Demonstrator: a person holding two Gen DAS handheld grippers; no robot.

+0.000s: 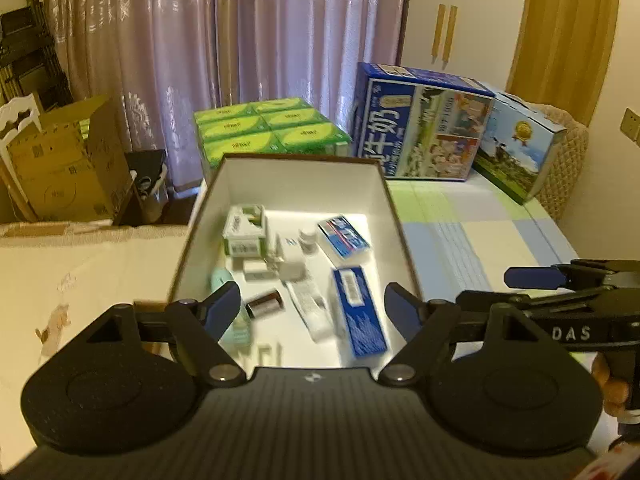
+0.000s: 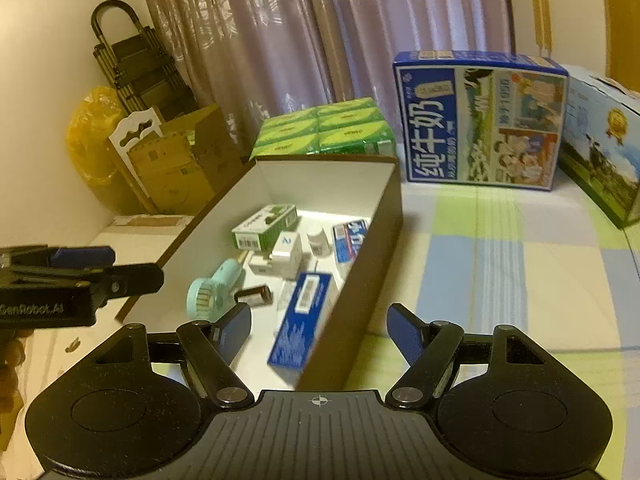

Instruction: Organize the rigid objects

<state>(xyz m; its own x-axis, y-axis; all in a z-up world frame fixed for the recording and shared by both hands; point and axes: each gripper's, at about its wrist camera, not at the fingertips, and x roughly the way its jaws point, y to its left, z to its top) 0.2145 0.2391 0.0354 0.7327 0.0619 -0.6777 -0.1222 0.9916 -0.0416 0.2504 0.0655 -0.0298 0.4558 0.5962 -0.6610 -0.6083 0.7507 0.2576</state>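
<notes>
Box, brown outside and white inside, lid off, sits on a bed with a checked sheet in pale green, blue and cream. Room: mauve curtain behind, cream wall, wooden door frame to the right.

Contents of box, loose on its floor: two blue cartons, one long near the front, one shorter toward the back right; one green-and-white carton; one small white bottle; one brown vial lying on its side; one mint-green handheld device; several white pieces in the middle, count uncertain through blur.

Behind the box: pack of six green tissue packets. To the right, two milk cartons, one dark blue, one lighter. Left of the bed: open cardboard box.

Left gripper: jaws apart, nothing between them, poised above the near end of the box. Right gripper: jaws apart, empty, straddling the box's right wall without touching.
</notes>
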